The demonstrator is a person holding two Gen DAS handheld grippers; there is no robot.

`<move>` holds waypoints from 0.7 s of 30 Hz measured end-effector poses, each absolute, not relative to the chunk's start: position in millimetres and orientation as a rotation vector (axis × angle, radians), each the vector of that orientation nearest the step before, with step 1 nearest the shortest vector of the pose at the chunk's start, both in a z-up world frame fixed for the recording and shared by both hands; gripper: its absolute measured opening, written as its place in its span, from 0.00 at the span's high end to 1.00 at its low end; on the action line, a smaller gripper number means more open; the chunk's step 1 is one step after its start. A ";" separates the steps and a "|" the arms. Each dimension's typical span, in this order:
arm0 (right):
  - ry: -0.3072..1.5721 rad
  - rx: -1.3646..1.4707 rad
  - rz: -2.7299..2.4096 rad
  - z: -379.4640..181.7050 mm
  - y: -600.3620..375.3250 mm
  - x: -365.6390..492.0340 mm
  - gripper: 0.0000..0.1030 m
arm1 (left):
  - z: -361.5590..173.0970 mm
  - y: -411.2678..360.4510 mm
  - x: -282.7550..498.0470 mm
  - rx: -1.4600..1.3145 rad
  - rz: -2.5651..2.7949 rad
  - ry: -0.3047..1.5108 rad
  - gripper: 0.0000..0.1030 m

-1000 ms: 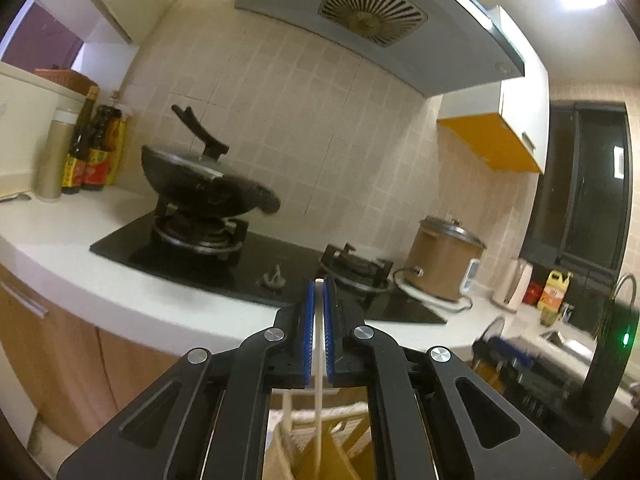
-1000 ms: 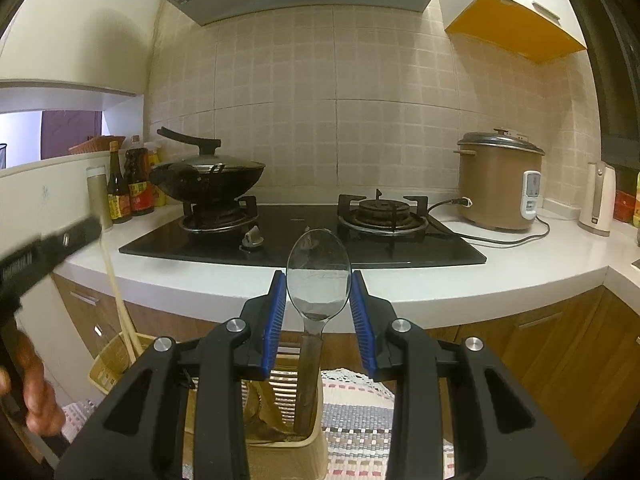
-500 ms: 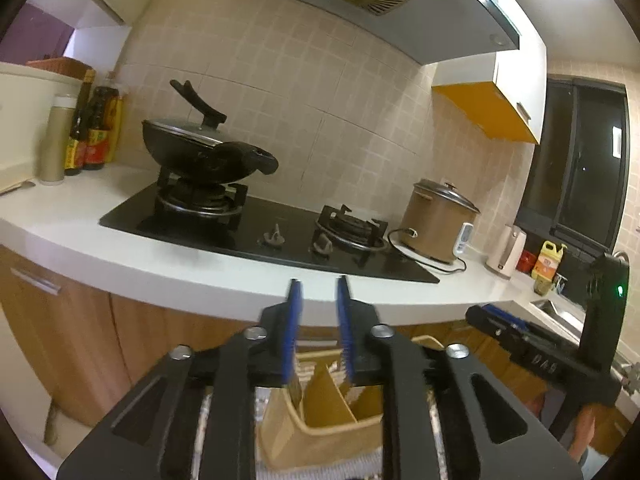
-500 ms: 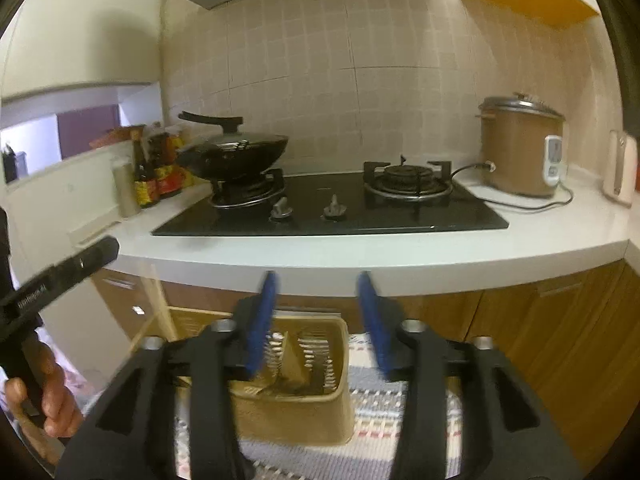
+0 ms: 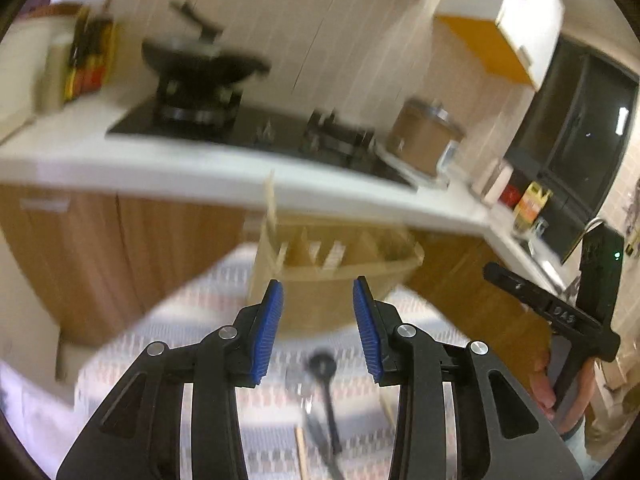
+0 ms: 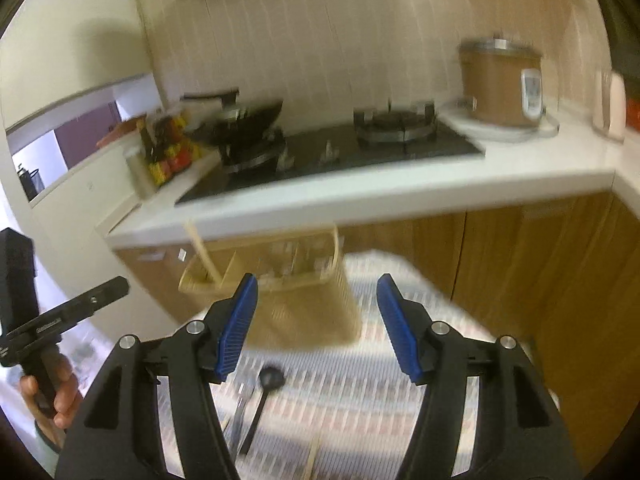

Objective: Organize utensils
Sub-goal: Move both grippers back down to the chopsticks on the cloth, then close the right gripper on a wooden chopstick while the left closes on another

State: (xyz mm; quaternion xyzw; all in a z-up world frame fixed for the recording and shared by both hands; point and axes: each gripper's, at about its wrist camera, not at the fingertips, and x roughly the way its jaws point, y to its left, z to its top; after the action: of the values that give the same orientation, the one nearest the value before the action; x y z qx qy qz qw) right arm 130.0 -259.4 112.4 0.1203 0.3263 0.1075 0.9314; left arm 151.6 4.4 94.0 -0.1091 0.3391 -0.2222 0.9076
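Beige slatted utensil caddy (image 5: 344,264), standing on the patterned mat (image 5: 168,344) below the white countertop (image 5: 160,168), with dividers presumably for sorting; one pale chopstick (image 5: 271,204) upright in its left compartment. Lower centre of frame, on the mat: black ladle (image 5: 322,366), probably next for sorting, just below and between blue pads. Left gripper (image 5: 318,320) parted, just been opening, nothing between. Right gripper (image 6: 318,322) released wider, empty too.
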 end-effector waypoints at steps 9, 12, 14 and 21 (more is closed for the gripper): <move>1.003 0.339 0.305 44.4 -245.1 128.6 0.44 | -0.2 -5.4 138.9 -0.134 -0.436 1.060 0.64; 1.084 0.328 0.313 19.4 -234.6 127.1 0.44 | -30.9 -9.7 134.5 -0.115 -0.442 1.126 0.66; 1.140 0.342 0.350 0.3 -226.5 124.1 0.44 | -49.2 -12.2 135.5 -0.162 -0.478 1.147 0.67; 1.226 0.271 0.332 -36.6 -207.6 108.7 0.64 | -67.3 -18.2 133.7 -0.119 -0.434 1.149 0.67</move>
State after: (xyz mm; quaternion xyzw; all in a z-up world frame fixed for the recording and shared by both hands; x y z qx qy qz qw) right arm 108.7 -207.6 -36.6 0.1262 0.5709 0.1546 0.7964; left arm 133.7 -18.2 -67.3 -0.0556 0.5386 -0.2037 0.8157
